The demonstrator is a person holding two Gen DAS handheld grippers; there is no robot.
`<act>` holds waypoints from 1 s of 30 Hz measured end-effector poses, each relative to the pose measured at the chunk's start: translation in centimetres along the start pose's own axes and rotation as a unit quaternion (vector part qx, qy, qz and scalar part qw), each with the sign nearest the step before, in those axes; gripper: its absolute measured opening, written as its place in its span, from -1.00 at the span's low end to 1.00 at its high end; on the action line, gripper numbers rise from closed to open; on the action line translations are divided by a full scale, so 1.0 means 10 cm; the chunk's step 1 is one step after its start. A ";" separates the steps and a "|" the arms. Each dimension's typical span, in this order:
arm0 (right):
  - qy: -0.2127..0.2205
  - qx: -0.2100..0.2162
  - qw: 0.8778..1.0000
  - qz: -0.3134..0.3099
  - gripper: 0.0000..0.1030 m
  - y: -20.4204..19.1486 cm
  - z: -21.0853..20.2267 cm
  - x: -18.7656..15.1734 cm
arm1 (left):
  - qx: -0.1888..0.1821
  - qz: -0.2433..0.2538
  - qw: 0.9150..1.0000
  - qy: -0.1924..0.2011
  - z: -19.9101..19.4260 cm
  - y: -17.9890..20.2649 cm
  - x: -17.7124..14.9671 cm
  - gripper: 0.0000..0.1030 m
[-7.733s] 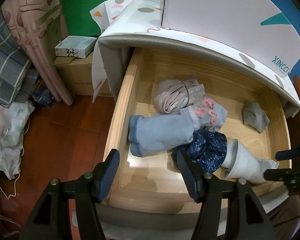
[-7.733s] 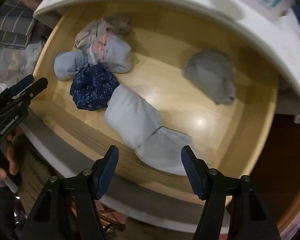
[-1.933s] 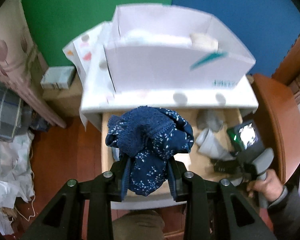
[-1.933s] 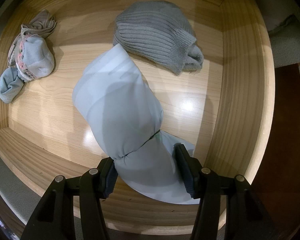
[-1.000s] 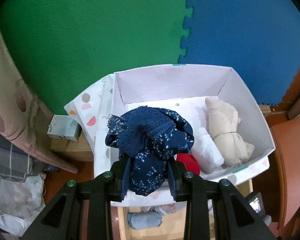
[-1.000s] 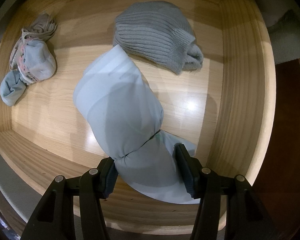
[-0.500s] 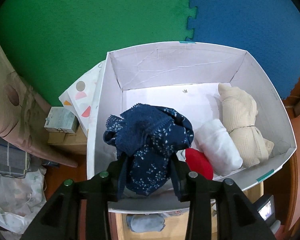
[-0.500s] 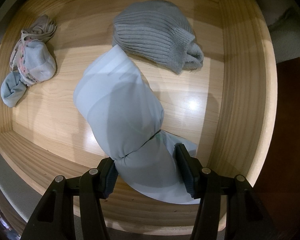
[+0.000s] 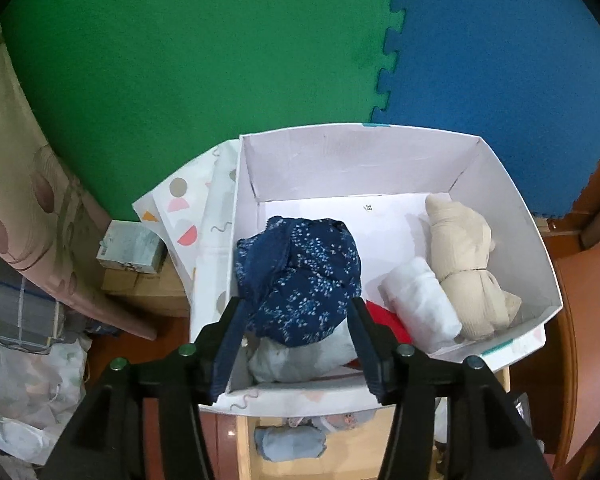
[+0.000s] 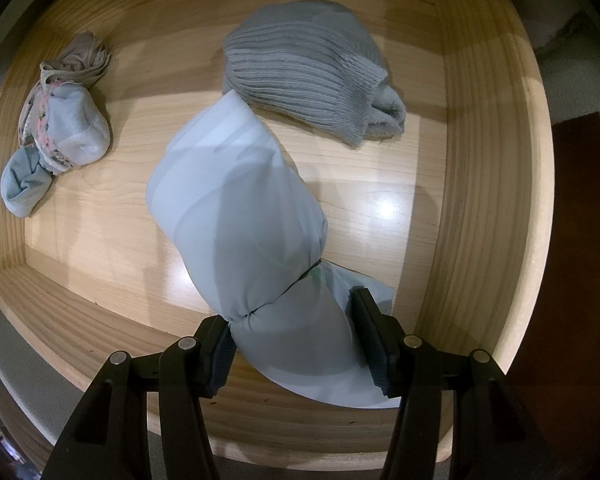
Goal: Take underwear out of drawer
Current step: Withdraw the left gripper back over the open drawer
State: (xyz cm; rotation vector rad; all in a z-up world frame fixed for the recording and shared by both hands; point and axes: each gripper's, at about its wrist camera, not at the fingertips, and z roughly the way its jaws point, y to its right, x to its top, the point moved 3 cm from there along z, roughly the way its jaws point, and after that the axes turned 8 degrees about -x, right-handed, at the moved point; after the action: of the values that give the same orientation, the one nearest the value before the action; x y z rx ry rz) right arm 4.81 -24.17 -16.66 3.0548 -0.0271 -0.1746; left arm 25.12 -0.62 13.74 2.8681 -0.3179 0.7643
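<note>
- Step in hand: drop-off. My left gripper (image 9: 296, 344) is over the white box (image 9: 512, 184); its jaws have just been opening, with the navy floral underwear (image 9: 300, 276) between them.
- The bundle now sits on a pale item in the box's near left corner. The fingers (image 9: 230, 340) look clear of the cloth, though the fisheye makes the contact hard to judge.
- Right gripper (image 10: 292, 352) points down into the drawer (image 10: 480, 140), clamped on the tied end of the pale blue roll (image 10: 236, 208), which lies on the drawer floor.
- Left in the drawer: grey knit piece (image 10: 312, 68), small blue-and-beige bundle (image 10: 64, 128).
- Next: back the left gripper out empty, then lift the pale blue roll straight up past the drawer's front wall and over to the box.
</note>
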 end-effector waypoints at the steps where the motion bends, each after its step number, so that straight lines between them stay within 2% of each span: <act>1: 0.000 0.000 1.000 0.000 0.01 0.00 0.00 0.00 | 0.000 0.003 1.000 0.001 -0.04 0.00 -0.02 0.04; 7: -0.002 -0.001 1.000 0.002 0.02 0.00 0.00 0.00 | -0.006 0.010 1.000 -0.007 -0.17 0.00 -0.25 0.04; 15: -0.005 -0.003 1.000 0.005 0.02 -0.03 -0.02 0.00 | -0.022 0.009 0.999 -0.036 -0.17 -0.05 -0.91 0.04; 24: -0.005 -0.010 1.000 0.001 0.02 -0.05 -0.04 0.01 | -0.026 -0.023 0.996 -0.082 0.24 -0.16 -1.75 0.04; 30: -0.005 -0.010 1.000 0.001 0.02 -0.05 -0.04 0.02 | -0.021 -0.045 0.993 -0.110 0.58 -0.19 -2.18 0.04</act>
State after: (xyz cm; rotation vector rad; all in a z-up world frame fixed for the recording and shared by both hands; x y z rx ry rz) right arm 5.03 -23.65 -16.37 3.0343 -0.0295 -0.1901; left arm 9.89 3.59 -2.42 2.9066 -0.2245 0.4217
